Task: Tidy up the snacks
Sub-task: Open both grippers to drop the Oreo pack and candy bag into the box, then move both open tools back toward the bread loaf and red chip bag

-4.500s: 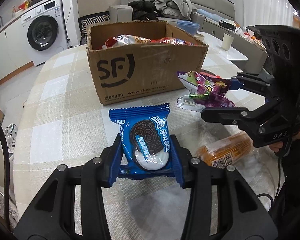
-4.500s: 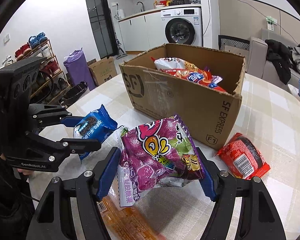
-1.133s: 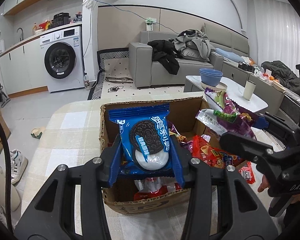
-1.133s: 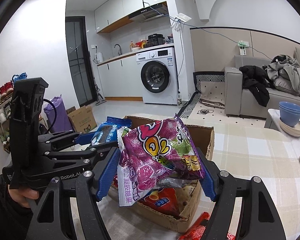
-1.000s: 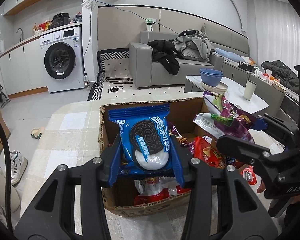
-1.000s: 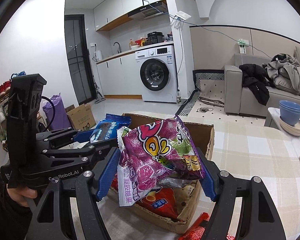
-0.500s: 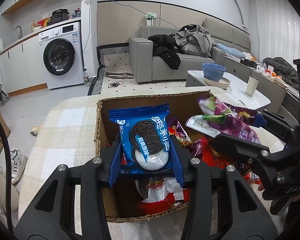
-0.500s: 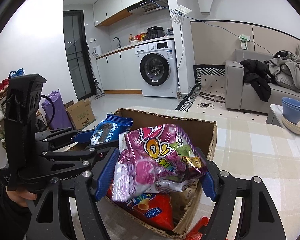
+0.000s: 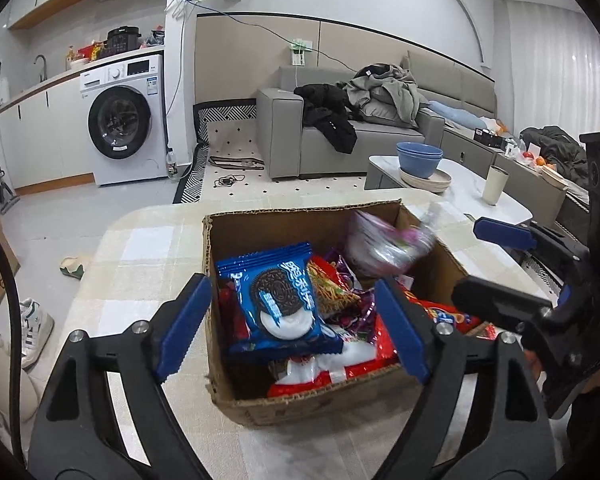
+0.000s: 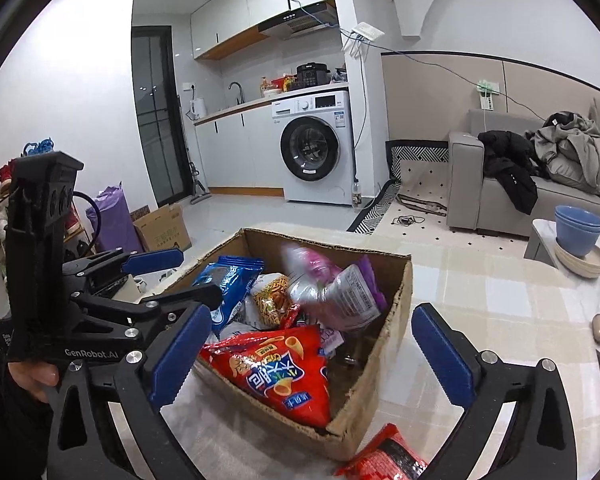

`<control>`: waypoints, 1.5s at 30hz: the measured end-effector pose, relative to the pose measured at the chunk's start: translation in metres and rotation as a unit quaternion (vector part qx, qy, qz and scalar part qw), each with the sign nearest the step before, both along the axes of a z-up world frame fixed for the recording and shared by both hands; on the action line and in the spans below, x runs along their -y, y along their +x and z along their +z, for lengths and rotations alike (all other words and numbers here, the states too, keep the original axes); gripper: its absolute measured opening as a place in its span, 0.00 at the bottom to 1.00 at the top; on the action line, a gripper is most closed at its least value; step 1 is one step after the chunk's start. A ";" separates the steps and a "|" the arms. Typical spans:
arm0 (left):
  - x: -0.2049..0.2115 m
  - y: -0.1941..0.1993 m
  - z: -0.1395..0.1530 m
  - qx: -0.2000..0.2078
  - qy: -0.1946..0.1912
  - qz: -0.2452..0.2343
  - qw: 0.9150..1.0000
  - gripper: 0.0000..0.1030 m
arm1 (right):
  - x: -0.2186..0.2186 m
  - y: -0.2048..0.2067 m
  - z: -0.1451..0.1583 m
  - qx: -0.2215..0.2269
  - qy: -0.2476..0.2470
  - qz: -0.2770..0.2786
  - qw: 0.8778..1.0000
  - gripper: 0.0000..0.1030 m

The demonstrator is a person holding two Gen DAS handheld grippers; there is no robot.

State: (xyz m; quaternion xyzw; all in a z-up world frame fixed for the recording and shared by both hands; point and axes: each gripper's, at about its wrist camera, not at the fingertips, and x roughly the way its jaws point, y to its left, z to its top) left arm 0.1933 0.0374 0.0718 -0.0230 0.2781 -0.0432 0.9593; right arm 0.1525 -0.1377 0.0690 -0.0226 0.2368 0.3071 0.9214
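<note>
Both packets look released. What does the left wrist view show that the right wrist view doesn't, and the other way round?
Left wrist only: the front of the blue cookie packet lying on the pile between the opening left gripper fingers, untouched by either; a white cup on the side table.

Right wrist only: a red packet still on the table outside the box, the red cone-snack bag in front, and the hand holding the left tool.

Both: the cardboard box, the blurred purple bag dropping in, and the opening right gripper with nothing gripped.
</note>
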 end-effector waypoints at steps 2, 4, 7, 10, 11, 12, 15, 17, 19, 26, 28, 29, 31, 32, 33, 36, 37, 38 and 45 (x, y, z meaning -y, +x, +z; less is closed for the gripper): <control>0.000 -0.010 0.003 0.002 -0.009 -0.001 1.000 0.82 | 0.008 -0.003 0.002 -0.004 -0.001 -0.012 1.000 0.99; 0.000 -0.023 0.006 0.005 -0.016 0.000 1.000 0.84 | 0.017 -0.005 0.002 -0.016 0.000 -0.019 1.000 0.99; -0.002 -0.039 0.007 0.007 -0.020 0.003 1.000 0.86 | 0.030 -0.014 0.001 -0.005 0.009 -0.034 0.999 0.99; -0.003 -0.055 0.007 0.010 -0.025 0.006 1.000 0.90 | 0.047 -0.020 -0.003 -0.008 0.022 -0.045 0.999 0.99; -0.002 -0.060 0.006 0.012 -0.025 0.004 1.000 0.93 | 0.051 -0.022 -0.003 -0.009 0.024 -0.049 0.998 0.99; -0.001 -0.066 0.006 0.013 -0.023 0.003 1.000 0.99 | 0.055 -0.024 -0.004 -0.009 0.026 -0.052 0.998 0.99; 0.001 -0.082 0.006 0.018 -0.018 0.002 1.000 0.99 | 0.062 -0.029 -0.005 -0.013 0.021 -0.056 0.998 0.99; -0.001 -0.089 0.008 0.014 -0.021 0.000 1.000 0.99 | 0.066 -0.035 -0.006 -0.012 0.017 -0.056 0.998 0.99; -0.002 -0.097 0.008 0.013 -0.027 -0.001 1.000 0.99 | 0.067 -0.041 -0.007 -0.012 0.013 -0.051 0.999 0.99; -0.002 -0.126 0.007 0.010 -0.029 -0.006 1.000 0.99 | 0.077 -0.064 -0.008 -0.008 0.010 -0.035 0.999 0.99; -0.002 -0.135 0.008 0.009 -0.026 -0.005 1.000 0.99 | 0.080 -0.070 -0.008 -0.006 0.014 -0.032 0.999 0.99; -0.002 -0.139 0.007 0.008 -0.025 -0.007 1.000 0.99 | 0.082 -0.072 -0.008 -0.003 0.016 -0.031 0.999 0.99; 0.000 -0.147 0.009 0.010 -0.020 -0.007 1.000 0.99 | 0.083 -0.073 -0.008 -0.007 0.010 -0.029 0.999 0.99; 0.001 -0.149 0.009 0.010 -0.018 -0.007 1.000 0.99 | 0.083 -0.073 -0.008 -0.007 0.008 -0.032 0.999 0.99; 0.003 -0.153 0.010 0.011 -0.013 -0.008 1.000 0.99 | 0.084 -0.074 -0.007 -0.007 0.008 -0.035 0.999 0.99; 0.009 -0.160 0.010 0.009 -0.006 -0.013 1.000 0.99 | 0.086 -0.074 -0.005 -0.012 0.004 -0.041 0.999 0.99; 0.012 -0.160 0.011 0.006 -0.002 -0.016 1.000 0.99 | 0.085 -0.072 -0.005 -0.014 0.000 -0.044 0.999 0.99; 0.015 -0.162 0.011 0.005 0.003 -0.018 1.000 0.99 | 0.086 -0.072 -0.005 -0.016 -0.002 -0.048 0.999 0.99; 0.030 -0.172 0.012 -0.008 0.013 -0.039 0.999 0.99 | 0.094 -0.075 0.001 -0.021 -0.018 -0.046 0.999 0.99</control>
